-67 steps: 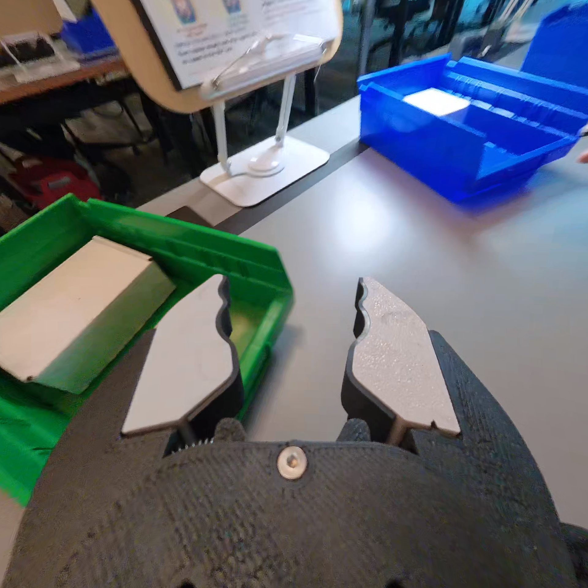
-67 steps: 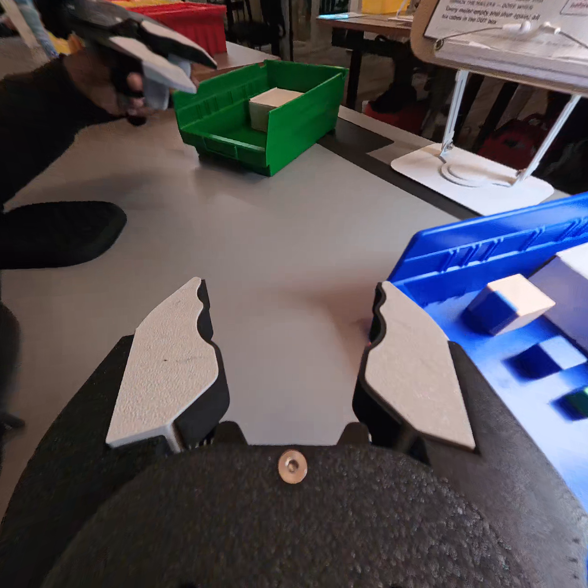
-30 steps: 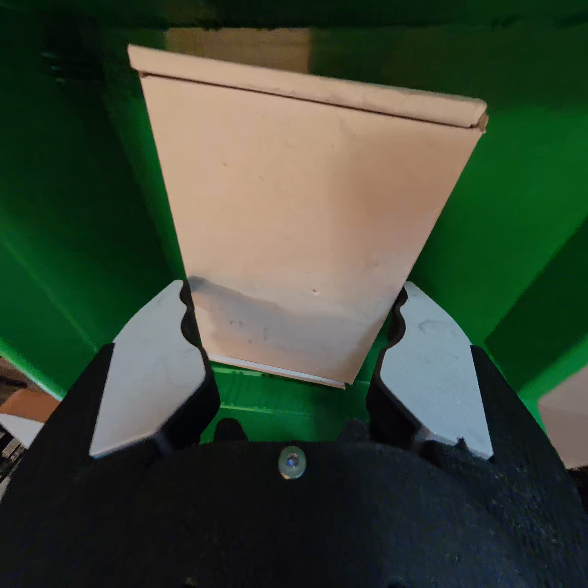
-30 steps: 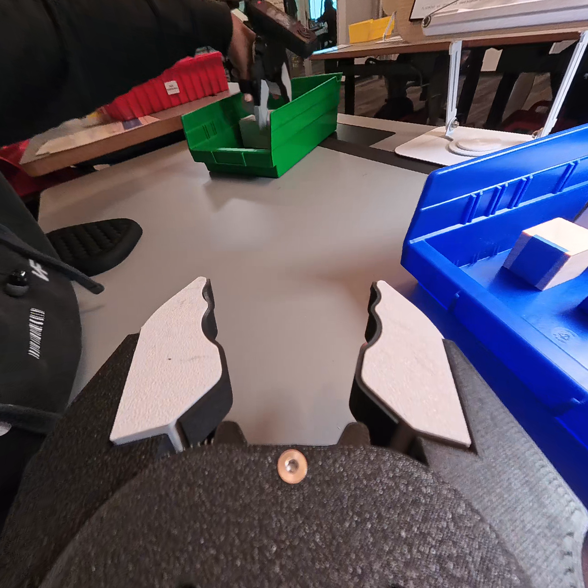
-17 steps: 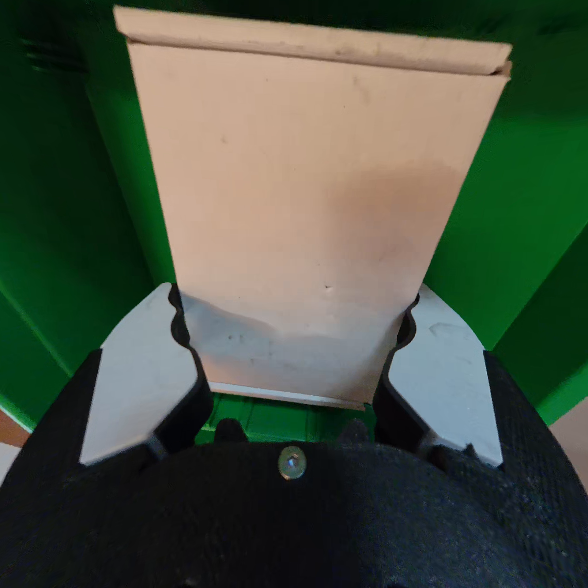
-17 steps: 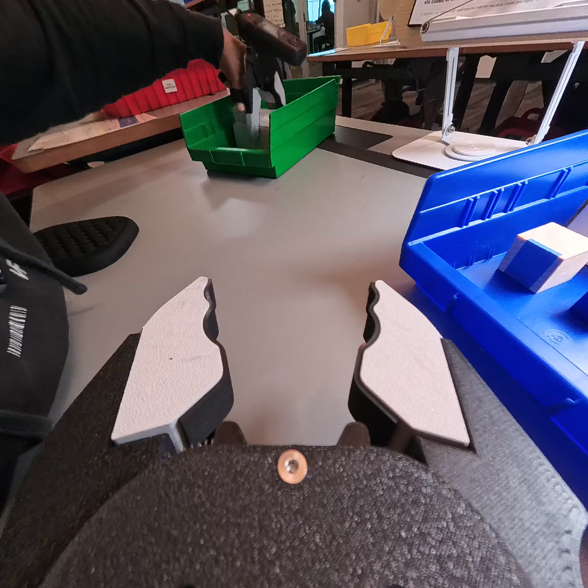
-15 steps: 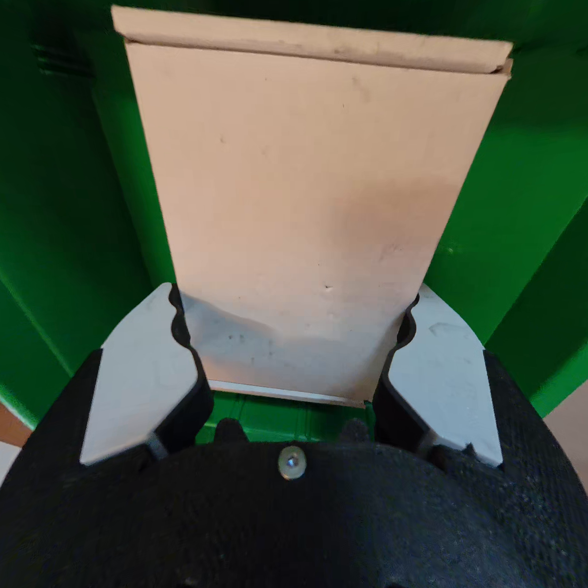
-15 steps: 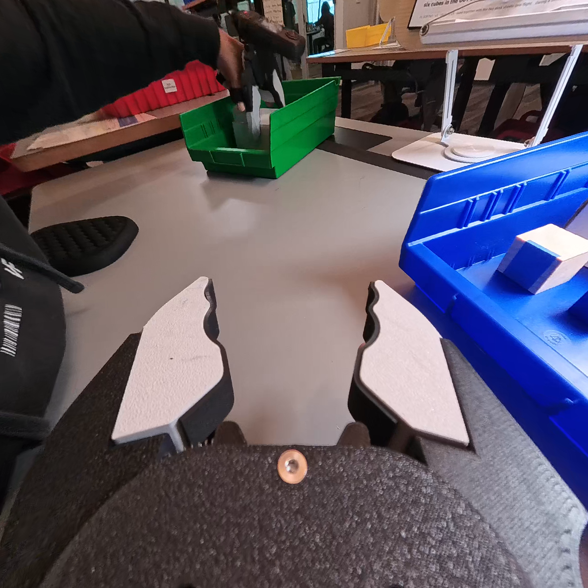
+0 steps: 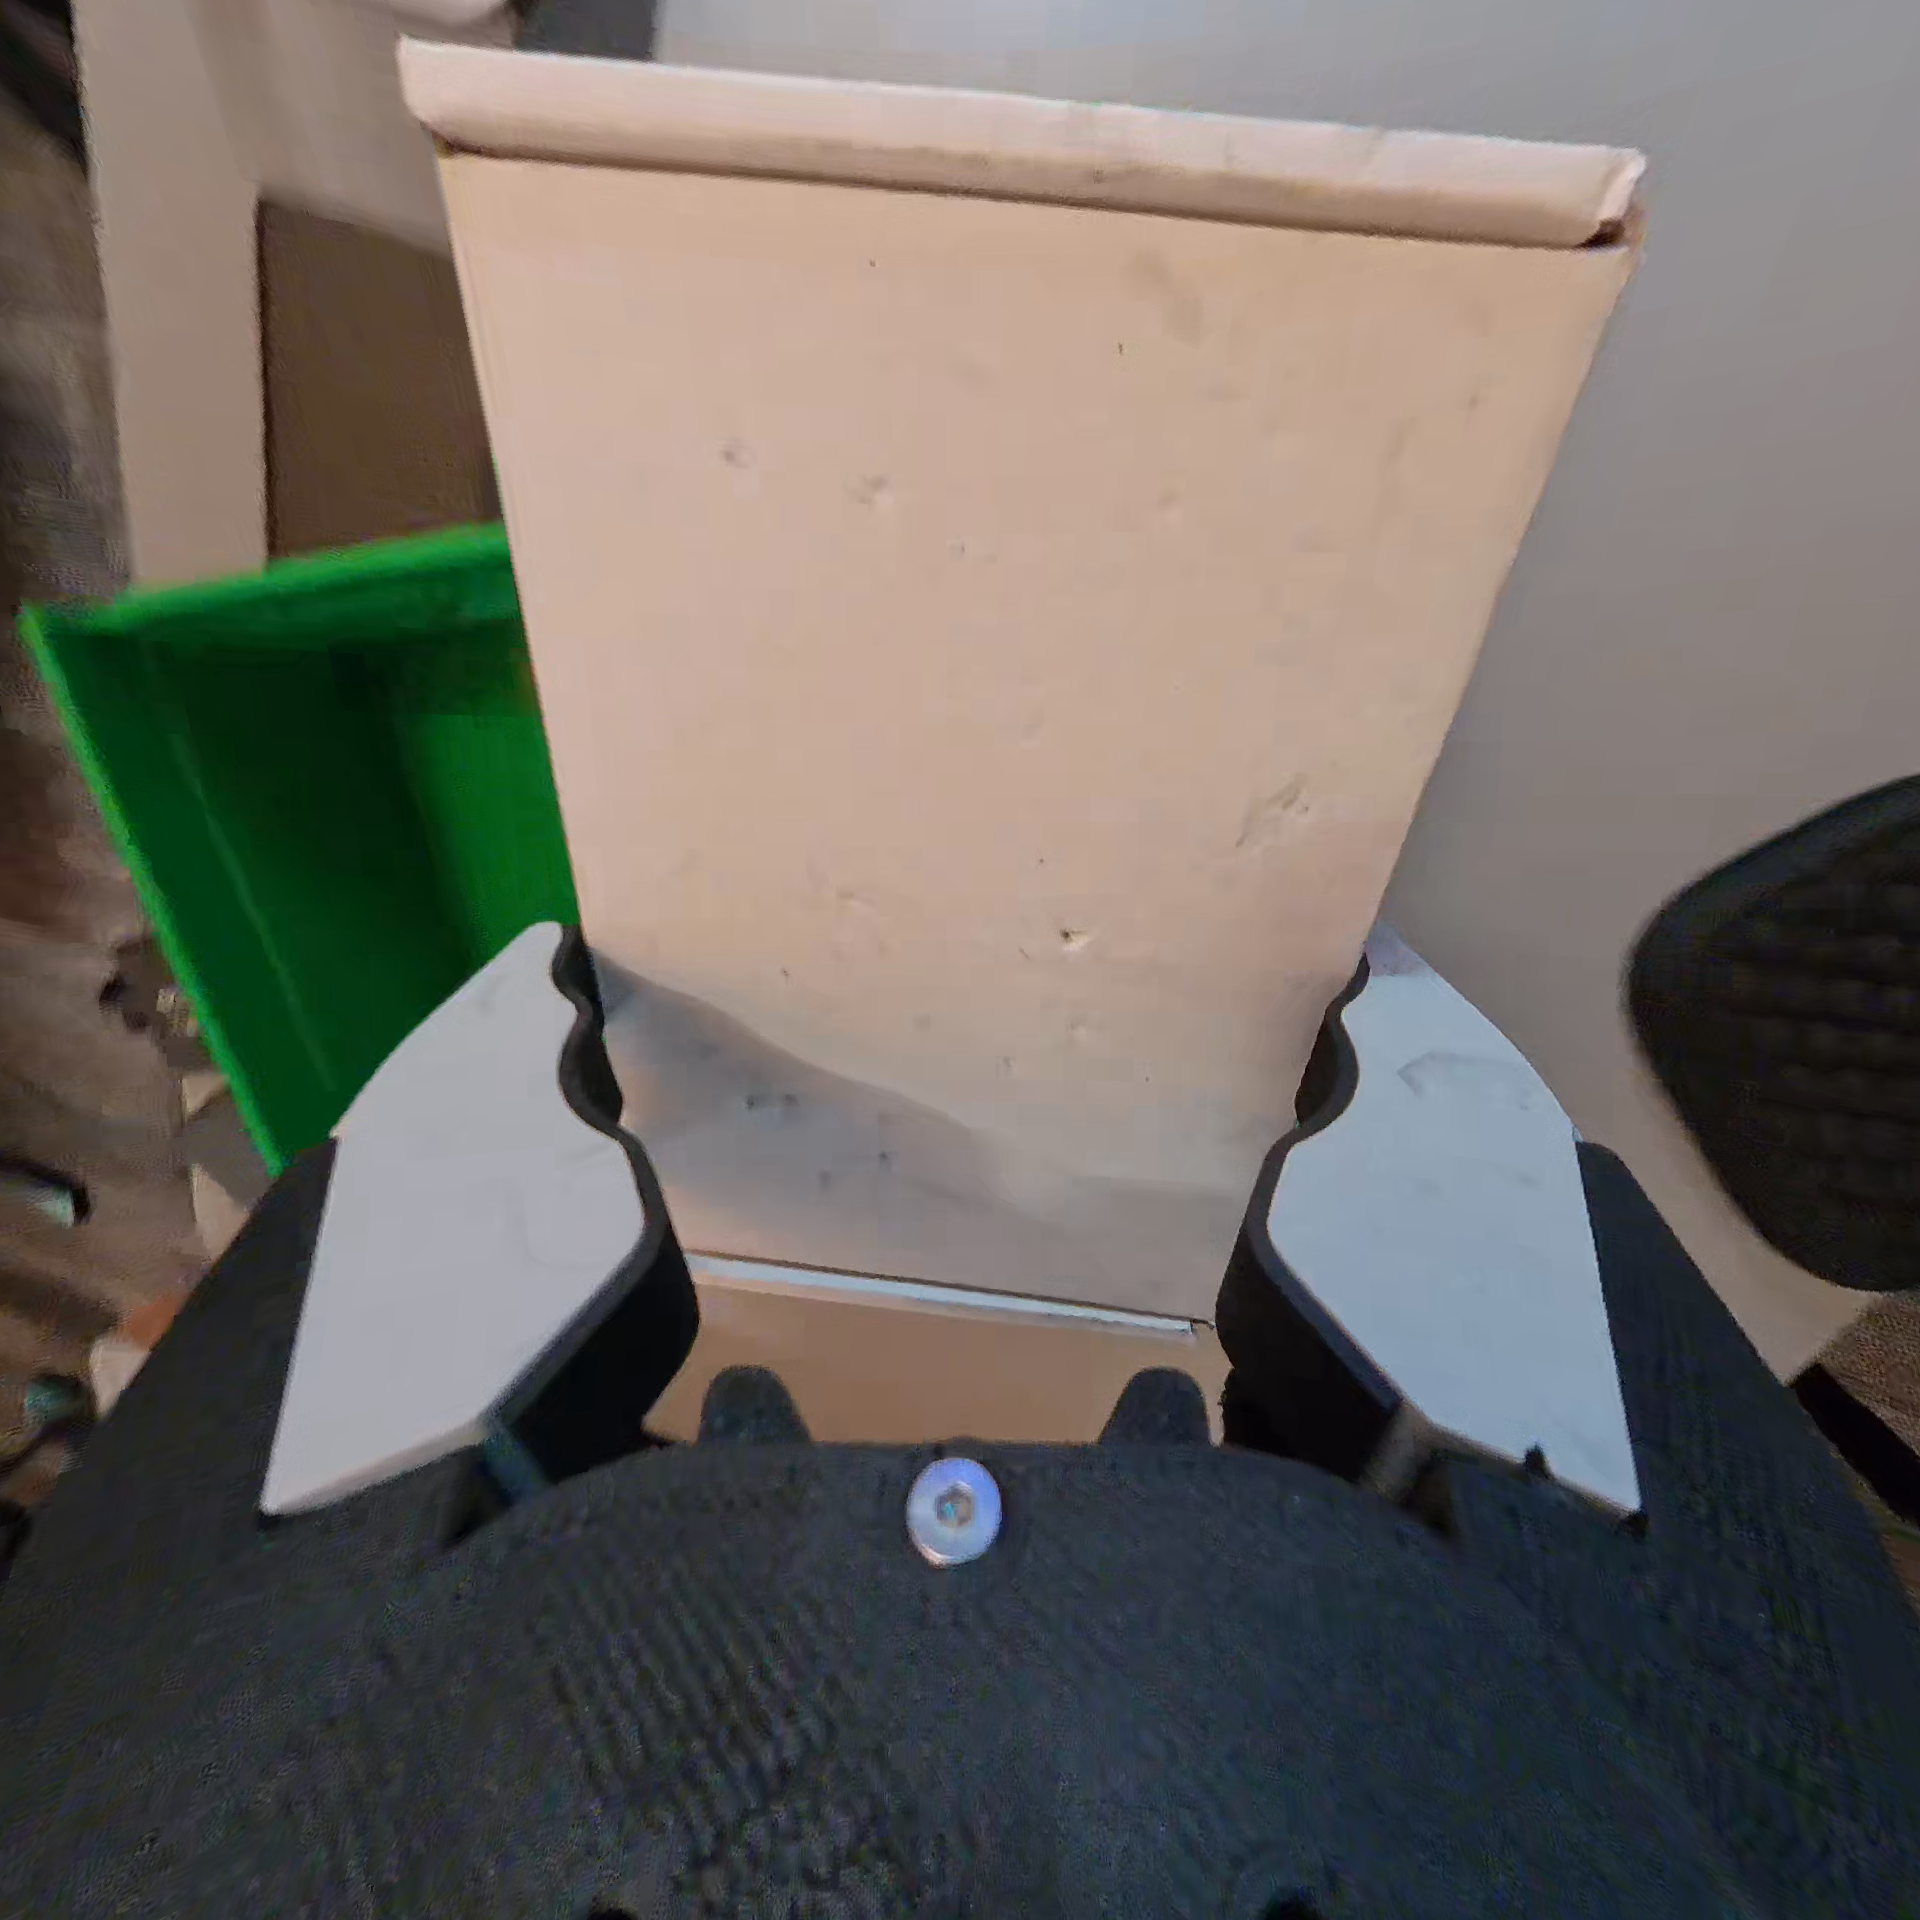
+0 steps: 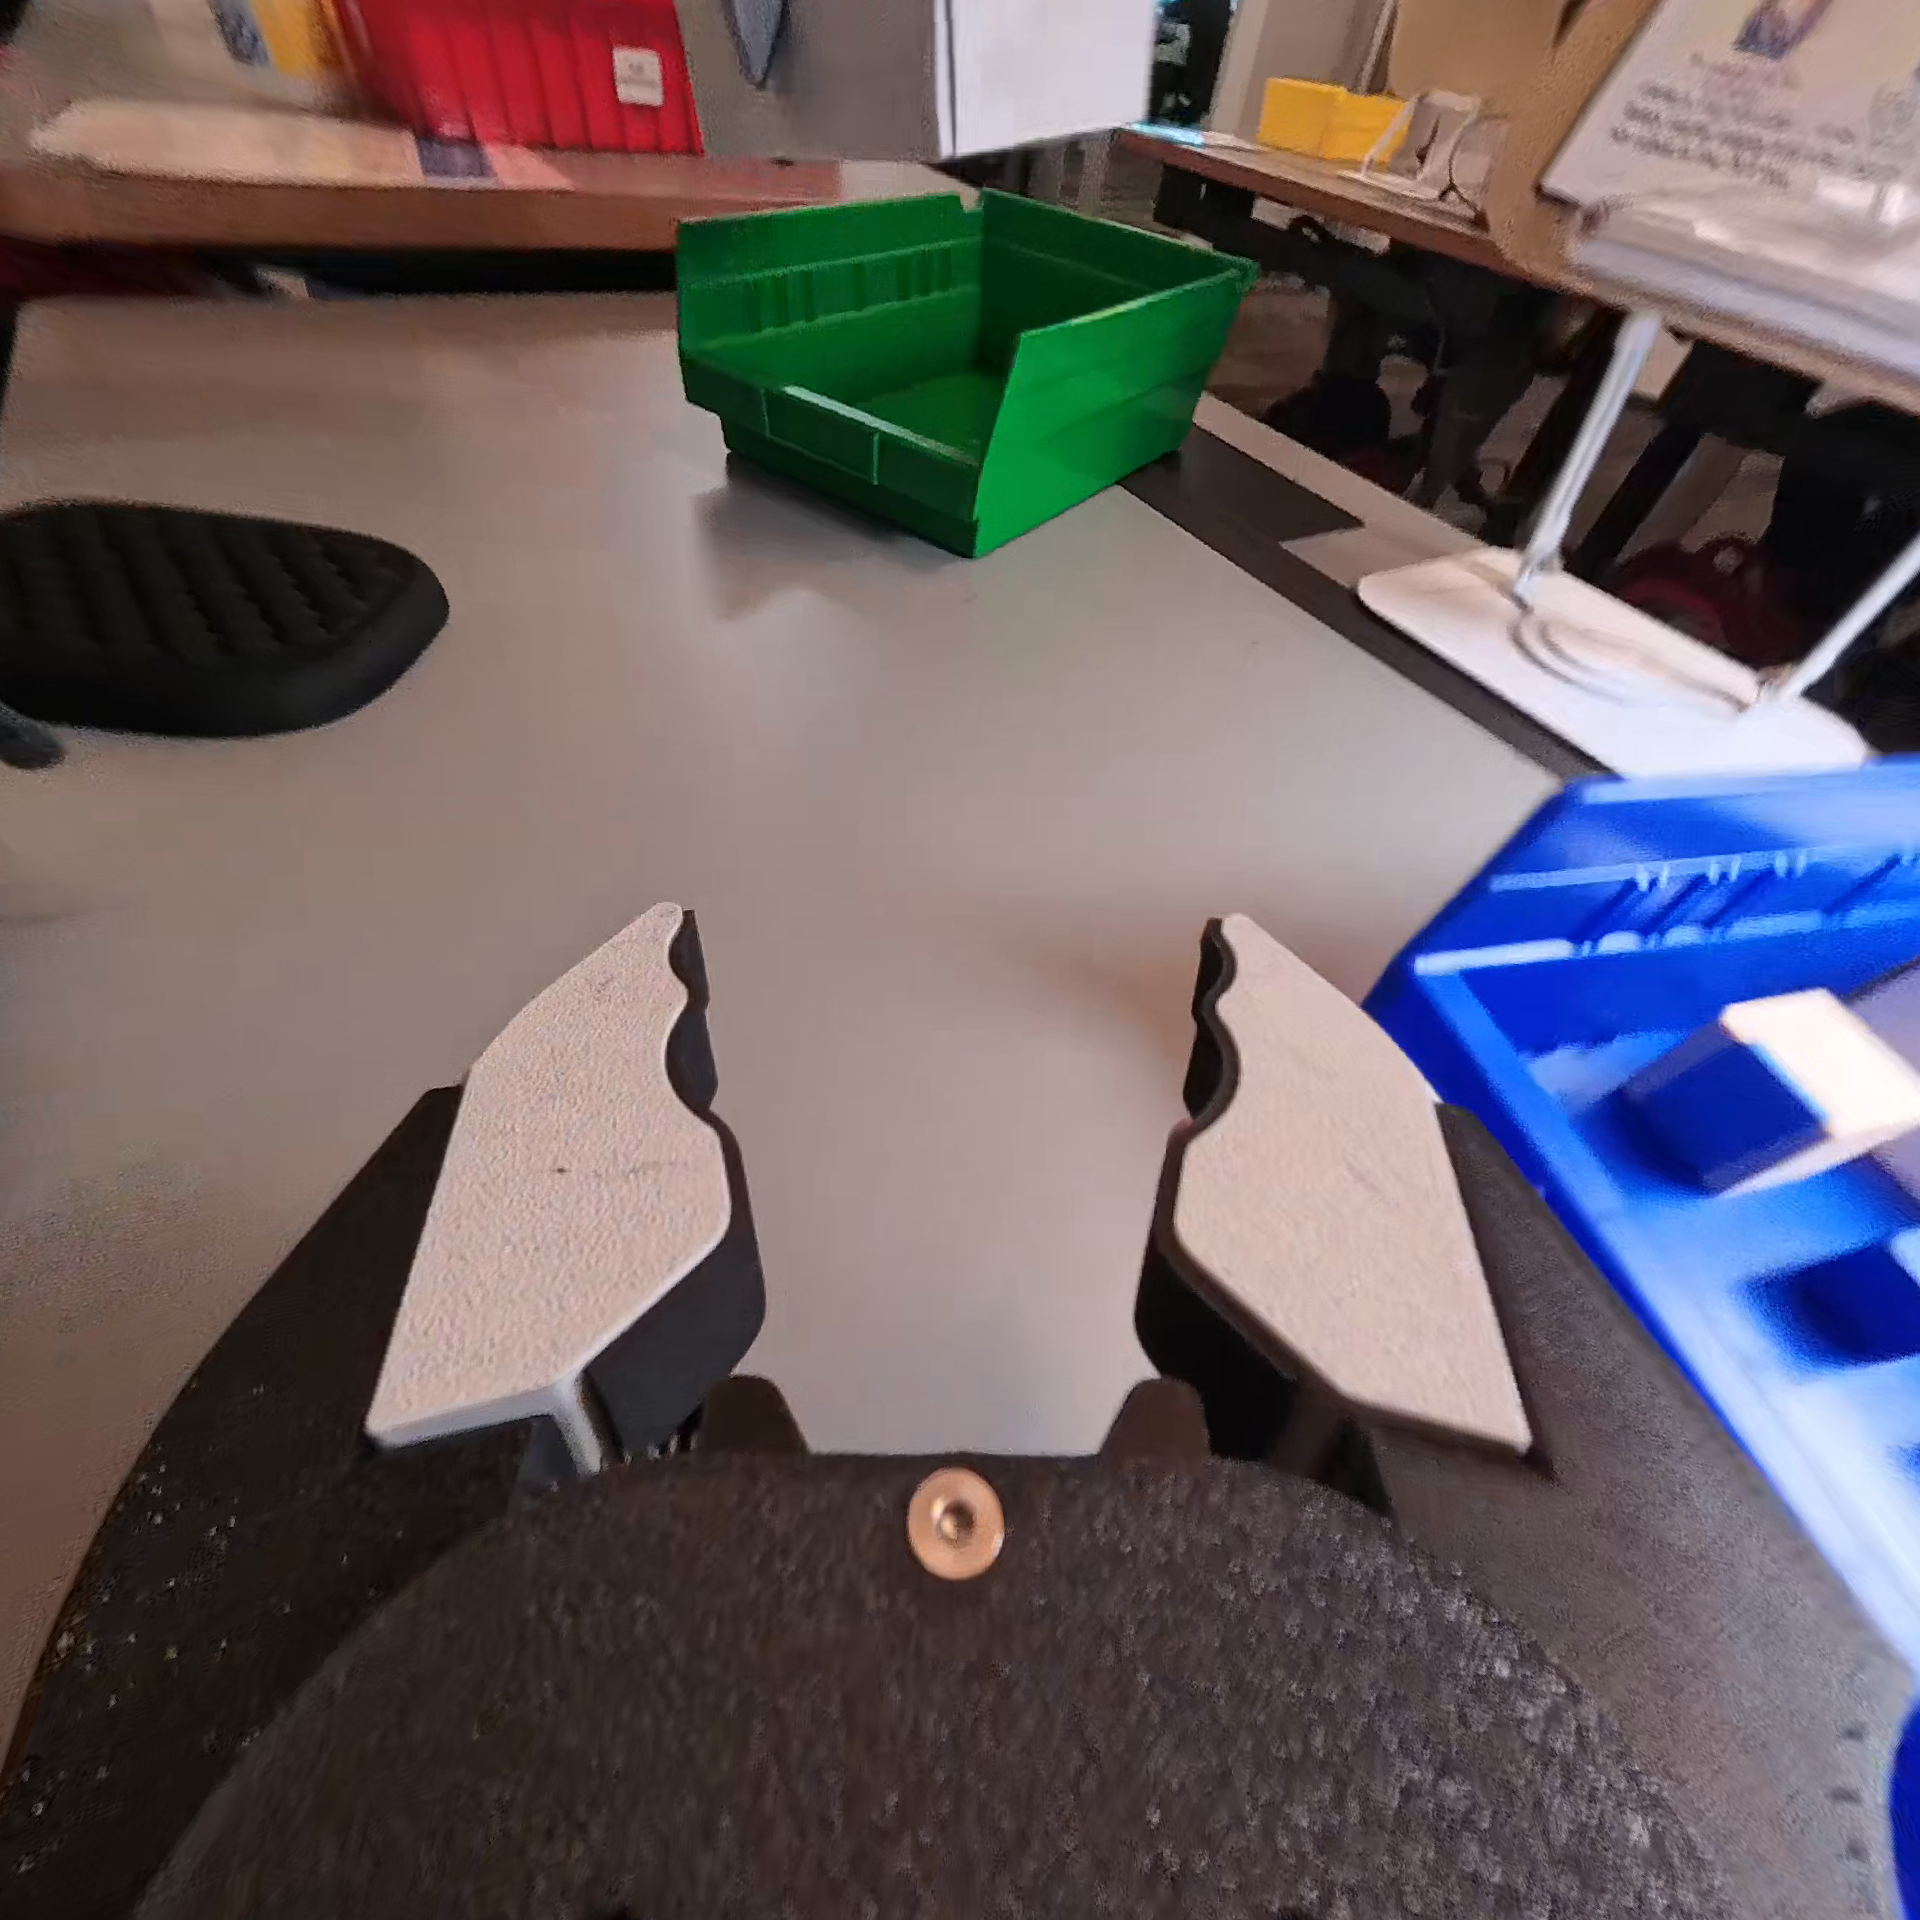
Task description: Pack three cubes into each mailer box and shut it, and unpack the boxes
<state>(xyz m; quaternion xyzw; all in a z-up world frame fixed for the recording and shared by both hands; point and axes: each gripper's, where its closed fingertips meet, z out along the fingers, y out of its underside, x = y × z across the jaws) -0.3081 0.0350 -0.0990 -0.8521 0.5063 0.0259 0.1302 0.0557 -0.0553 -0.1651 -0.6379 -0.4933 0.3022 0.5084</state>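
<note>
Tabletop [image 10: 935, 790]: grey, spread out ahead of and beneath the right gripper's fingers; also seen behind the box in the left wrist view.
Blue bin [image 10: 1662, 966]: just beside the right gripper's right finger, at the tabletop's near right; a cube [image 10: 1766, 1091] with blue and pale faces lies inside it.
Green bin [image 10: 956, 364]: well ahead of the right gripper's fingers, nothing showing inside from this view; in the left wrist view it sits beyond the left finger, partly hidden by the box.
Mailer box [image 9: 997, 644]: pale cardboard, lid closed, held lengthwise forward between the left gripper's fingers, clear of the green bin; its far end may be the white shape at the top edge of the right wrist view.
Left gripper [image 9: 961, 1049]: fingers clamped on the near end of the mailer box, one on each side edge.
Right gripper [image 10: 948, 1013]: fingers spread apart, holding nothing, over bare tabletop.
Black pad [image 10: 197, 613]: textured, on the tabletop well off past the left finger of the right gripper.
</note>
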